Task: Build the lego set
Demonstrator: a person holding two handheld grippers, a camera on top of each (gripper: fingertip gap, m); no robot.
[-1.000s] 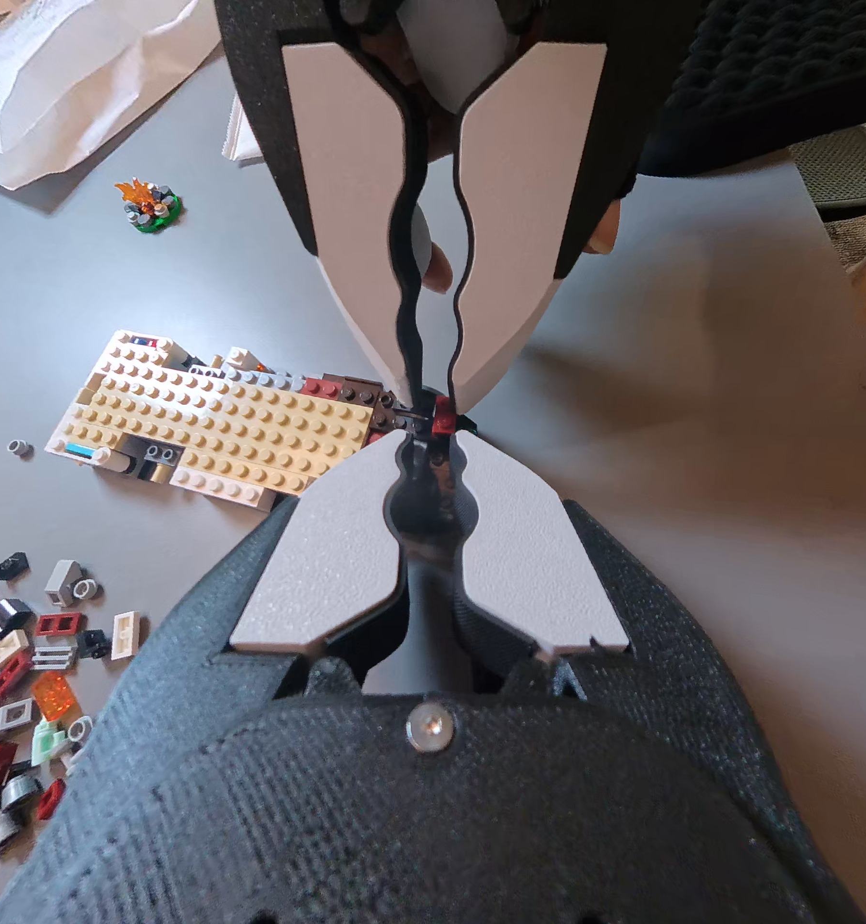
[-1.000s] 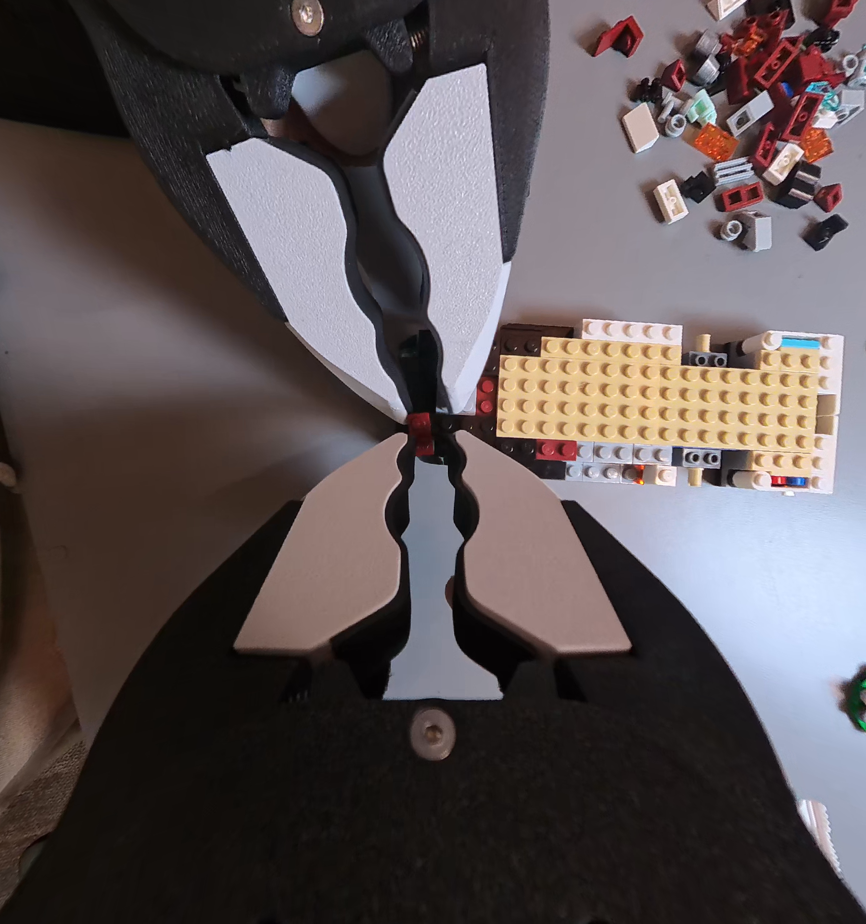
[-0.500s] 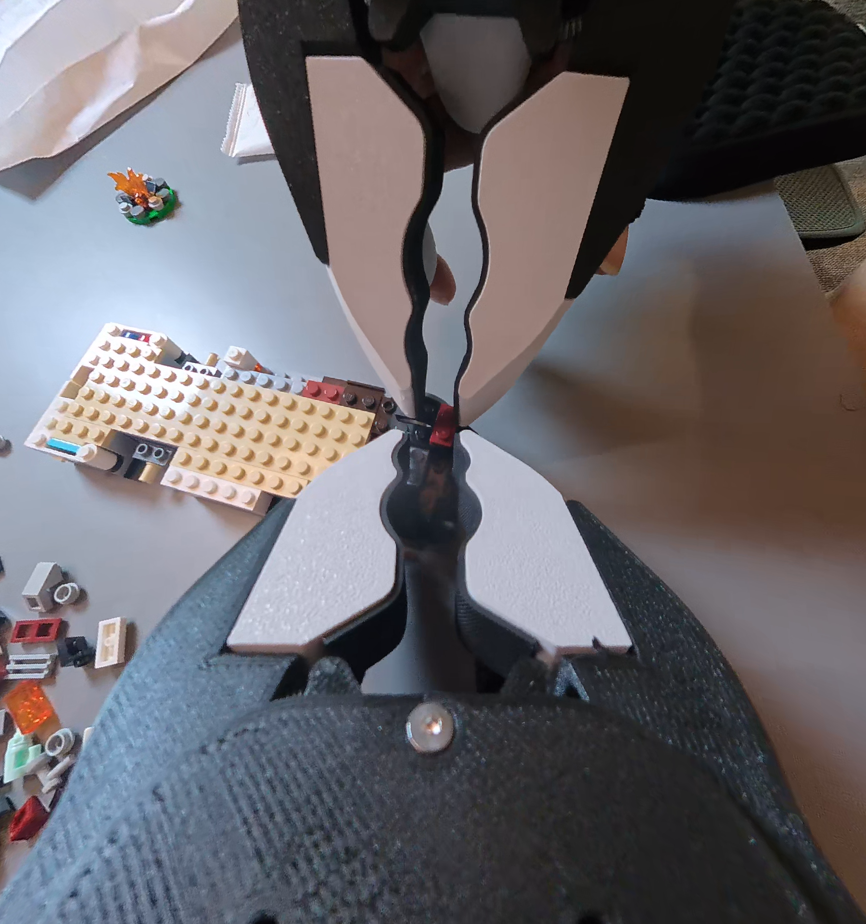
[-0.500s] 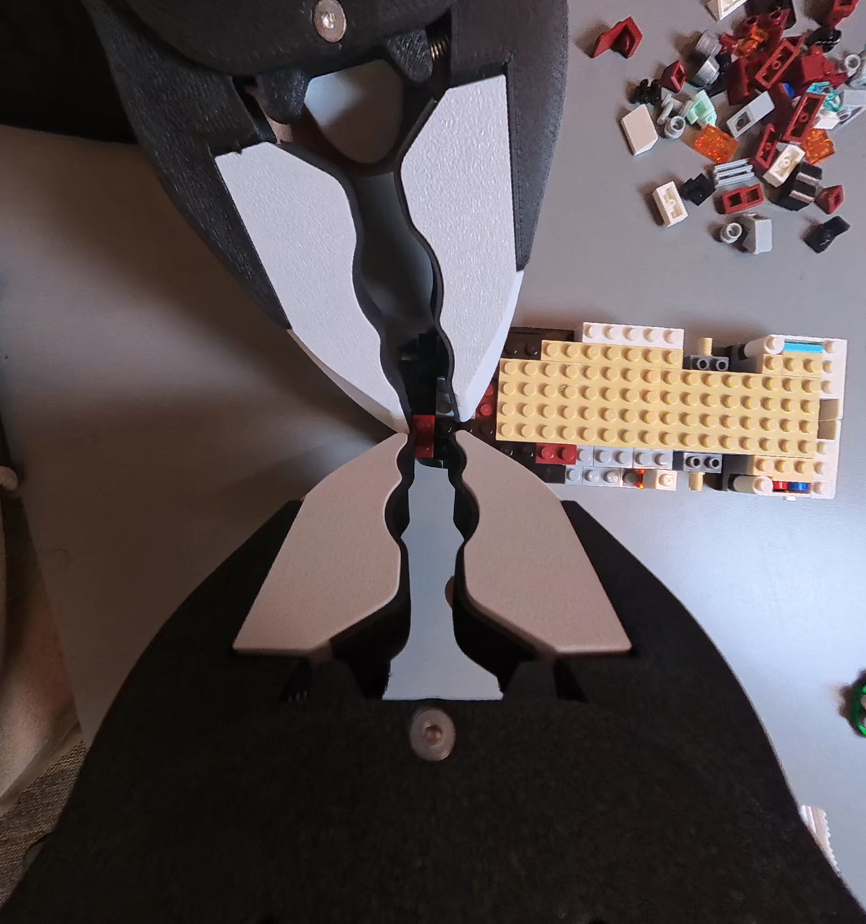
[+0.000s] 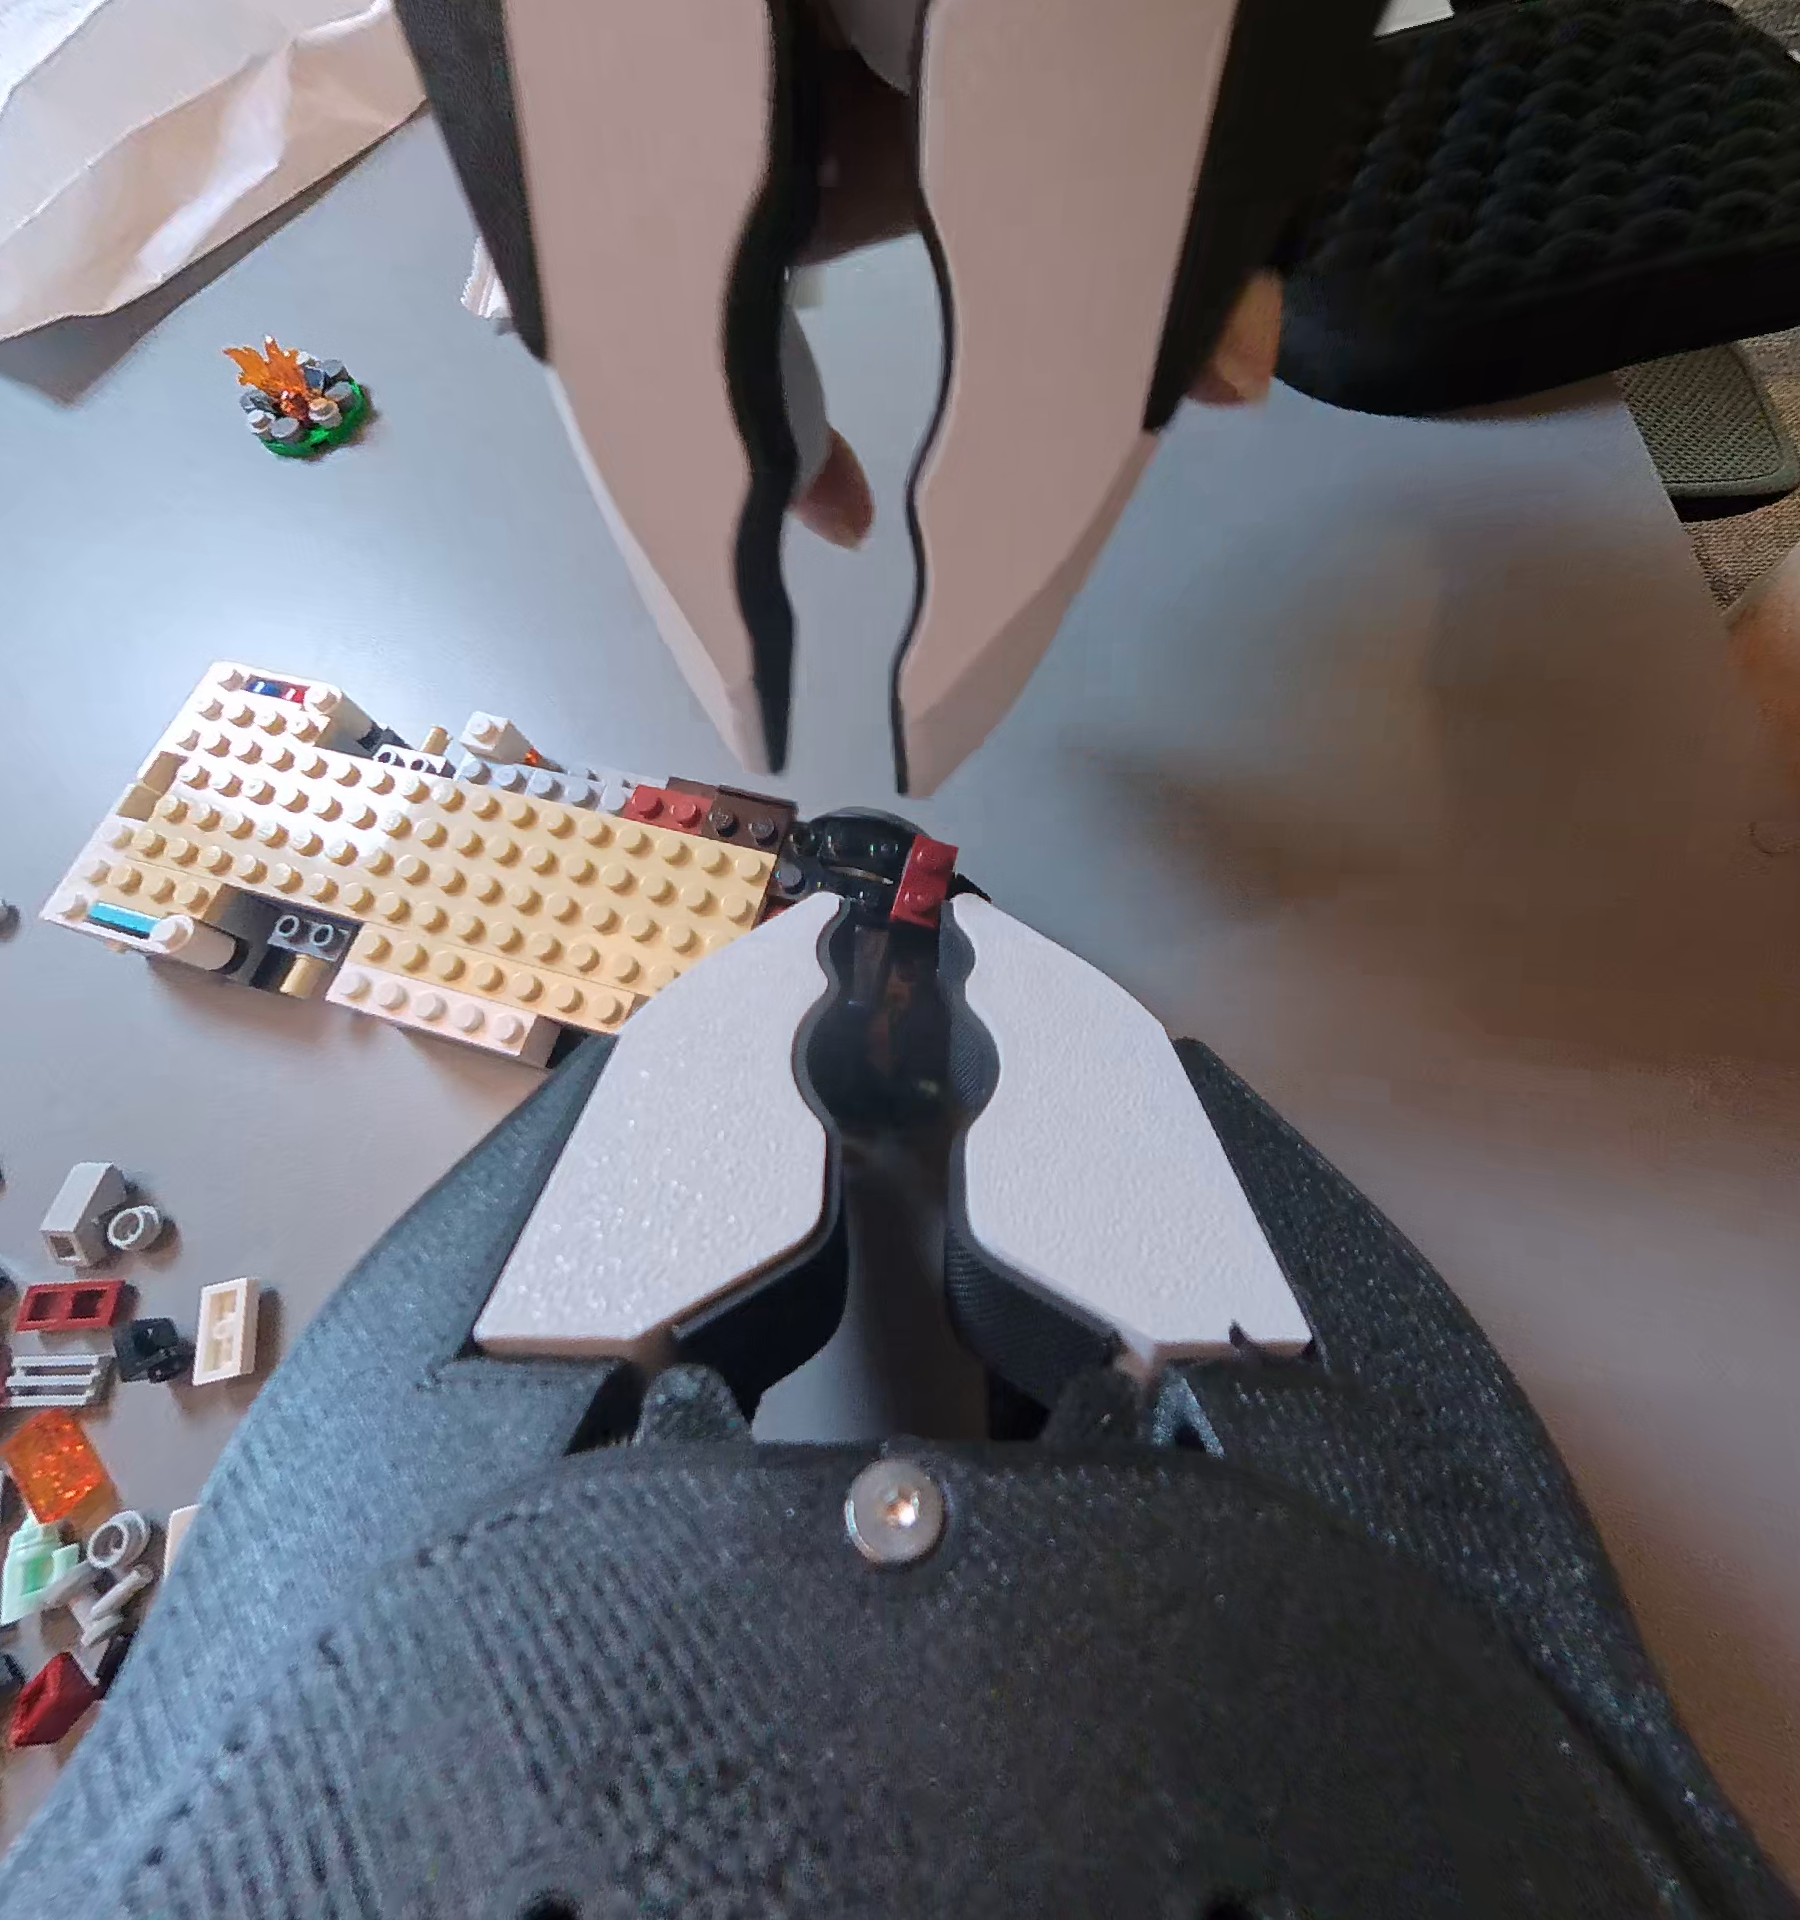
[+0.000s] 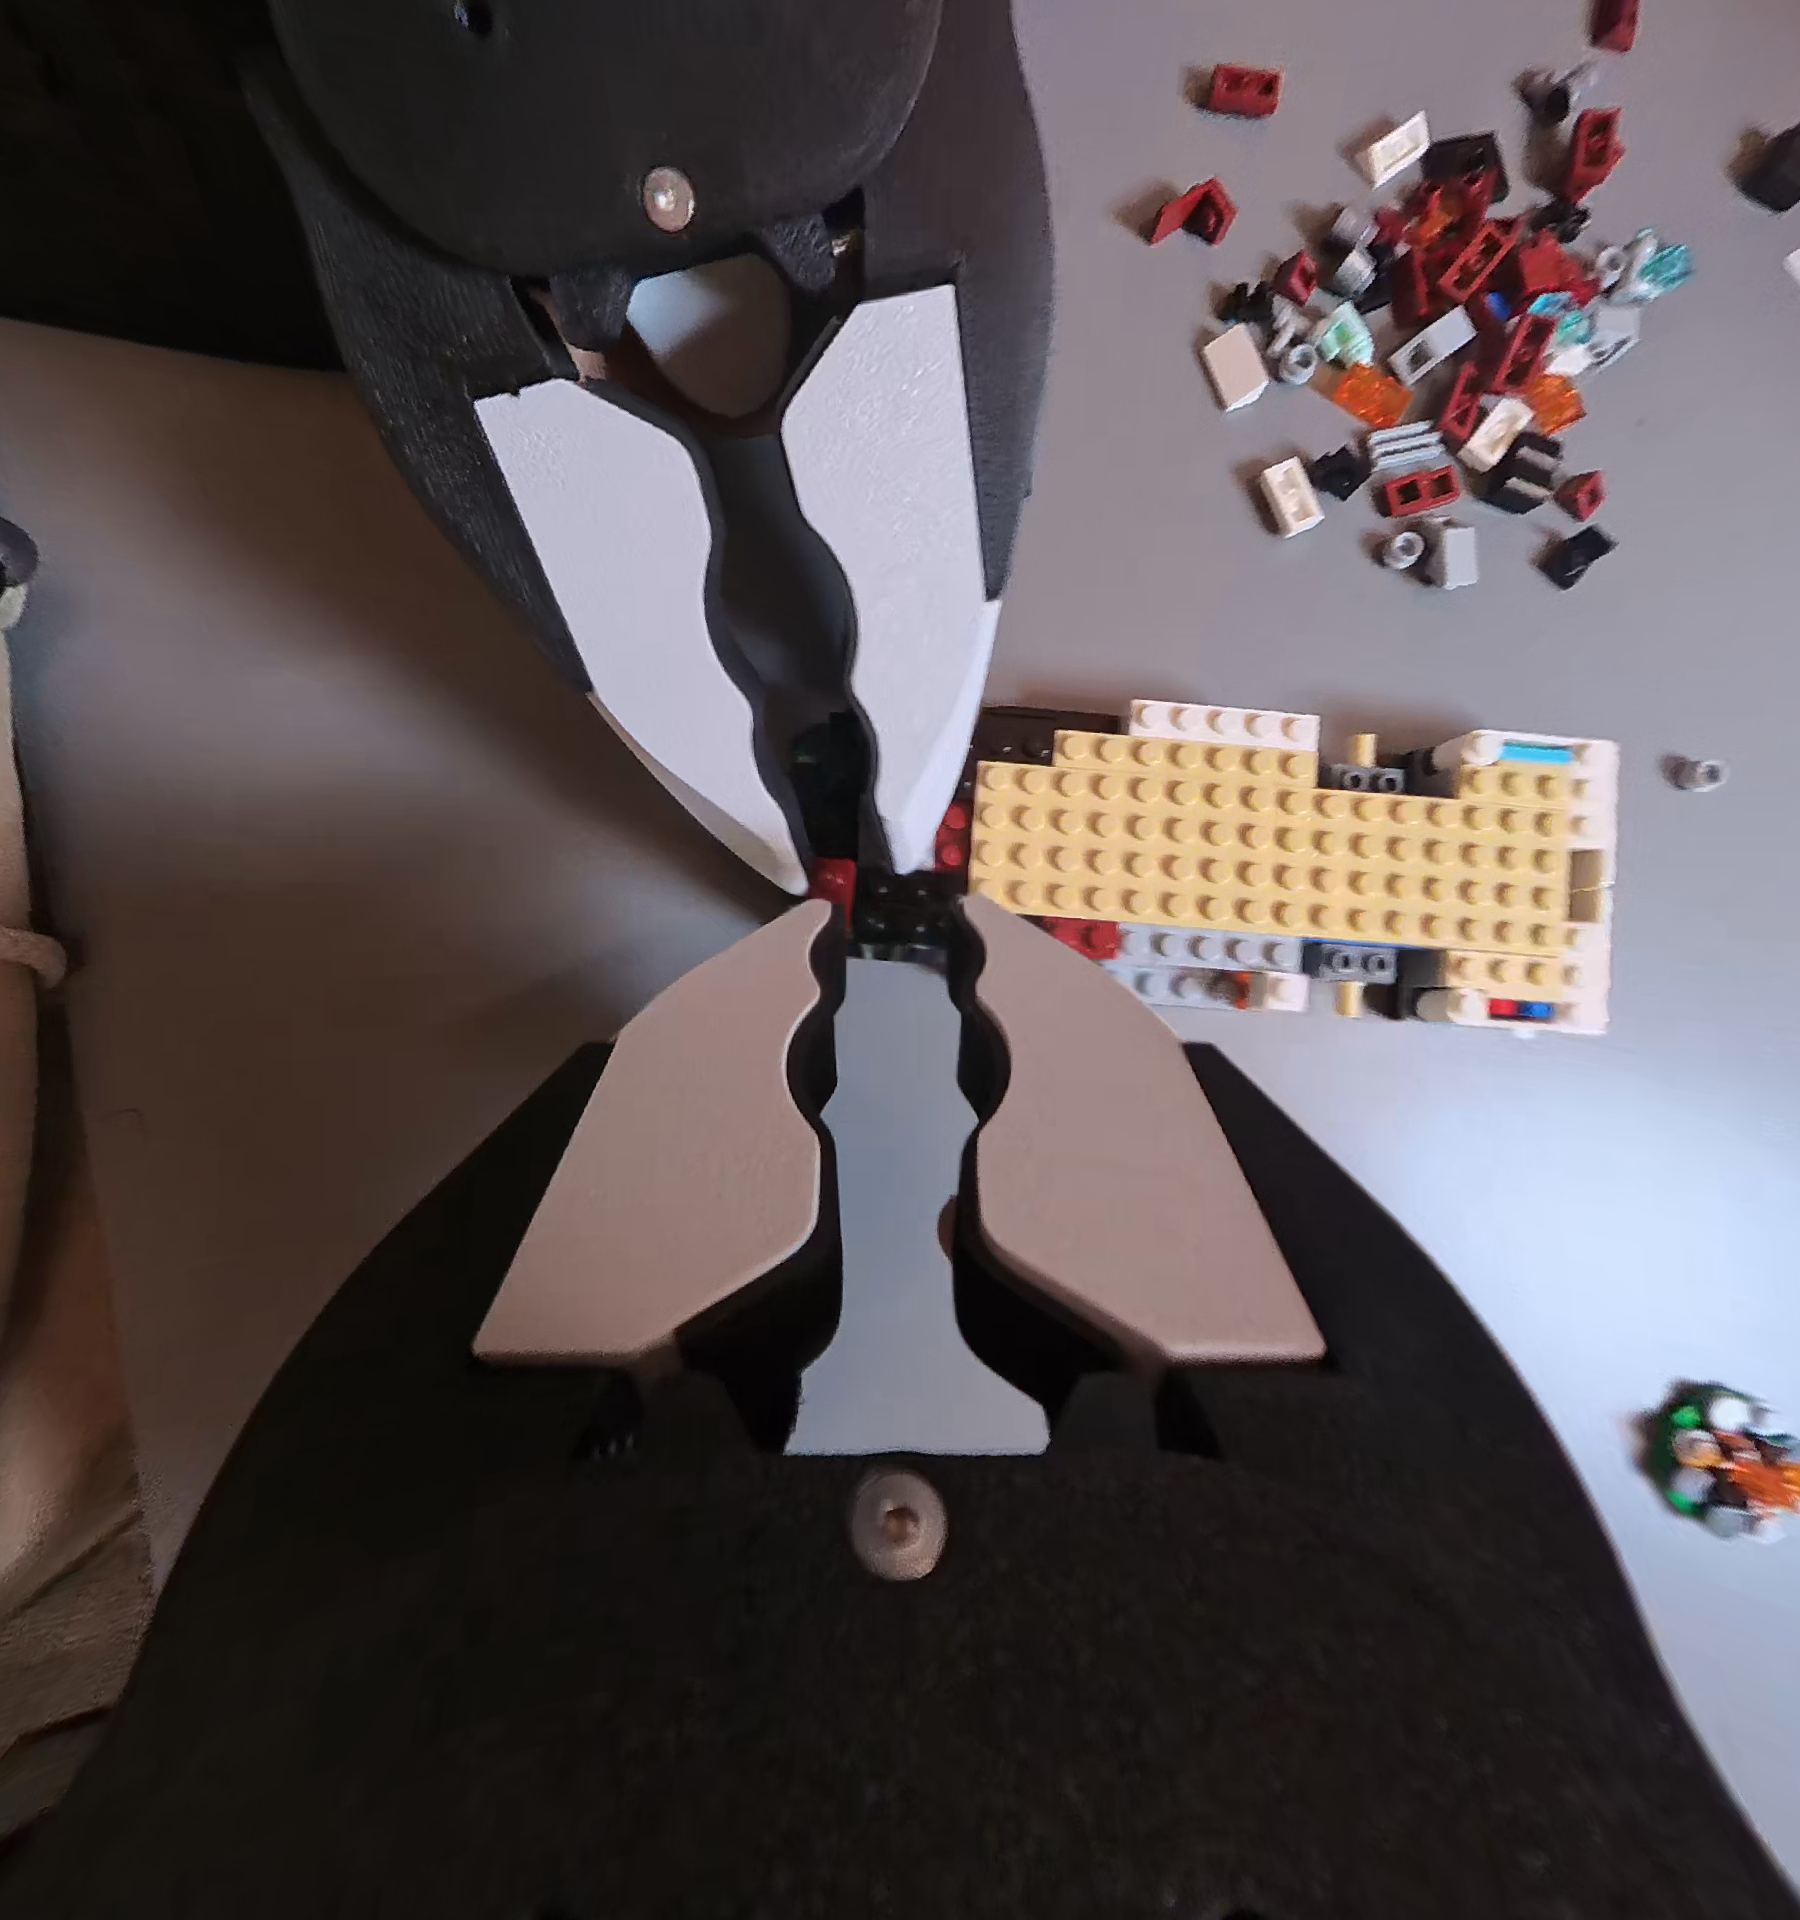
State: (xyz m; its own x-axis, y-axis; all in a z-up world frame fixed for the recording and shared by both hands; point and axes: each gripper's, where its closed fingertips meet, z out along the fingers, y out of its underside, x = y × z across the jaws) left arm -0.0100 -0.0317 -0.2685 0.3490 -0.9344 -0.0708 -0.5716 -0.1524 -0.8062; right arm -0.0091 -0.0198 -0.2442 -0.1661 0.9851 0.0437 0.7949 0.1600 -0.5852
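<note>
Backing off since a second ago, the right gripper (image 5: 839,779) stands apart, bare. One grey table (image 5: 1291,623) carries one tan brick build (image 5: 439,862) mid-surface. Left gripper (image 5: 891,909) clamps one black-and-red brick cluster (image 5: 922,883) at its end.

A tan studded brick build (image 5: 428,883), edged with white, grey, dark red and brown bricks, lies flat on the grey table (image 5: 1291,935). Near it sits a scattered heap of loose small bricks (image 6: 1447,343) in dark red, black, white, grey and clear orange, and well apart a little campfire model (image 5: 298,400) on a green round base. Crumpled white paper (image 5: 127,135) lies at the table's far corner, and a black mesh chair (image 5: 1561,197) stands beyond the edge.
</note>
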